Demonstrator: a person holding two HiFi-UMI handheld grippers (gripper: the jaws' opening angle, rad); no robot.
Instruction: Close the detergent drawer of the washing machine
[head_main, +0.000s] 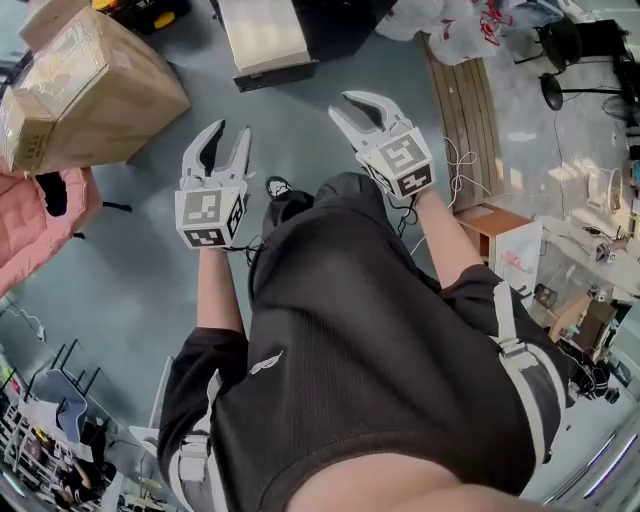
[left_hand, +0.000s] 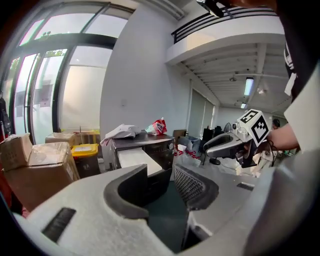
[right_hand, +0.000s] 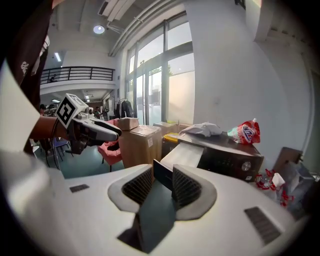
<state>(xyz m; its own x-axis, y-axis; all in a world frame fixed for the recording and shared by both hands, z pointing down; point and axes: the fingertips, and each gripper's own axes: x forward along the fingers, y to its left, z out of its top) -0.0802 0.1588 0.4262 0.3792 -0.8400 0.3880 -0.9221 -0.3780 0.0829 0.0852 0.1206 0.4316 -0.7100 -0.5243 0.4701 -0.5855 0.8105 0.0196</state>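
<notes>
Grainy matt grey plastic on left gripper (left_hand: 162, 182) and right gripper (right_hand: 161, 184), dark ribbed rubber on pads (right_hand: 187, 187). Over to the box (head_main: 95, 85): brown cardboard under glossy, wrinkled clear film. Smooth white plastic on the drawer (right_hand: 187, 155), dark glossy panel on the washer (right_hand: 230, 159). Shiny red pouch (right_hand: 245, 133) up top. Black matt cloth for shorts (head_main: 380, 340), bare wood planks (head_main: 465, 95), smooth dull floor (head_main: 150, 270).

Person in a black T-shirt (head_main: 350, 330) with short sleeves and a small white logo (head_main: 266, 363); grey straps (head_main: 512, 350) at the sides. Left gripper (head_main: 230, 132) and right gripper (head_main: 342, 103) are pale grey, with dark ribbed pads (right_hand: 186, 186), black-and-white marker cubes (head_main: 208, 218) and thin black cables (head_main: 252, 243).
</notes>
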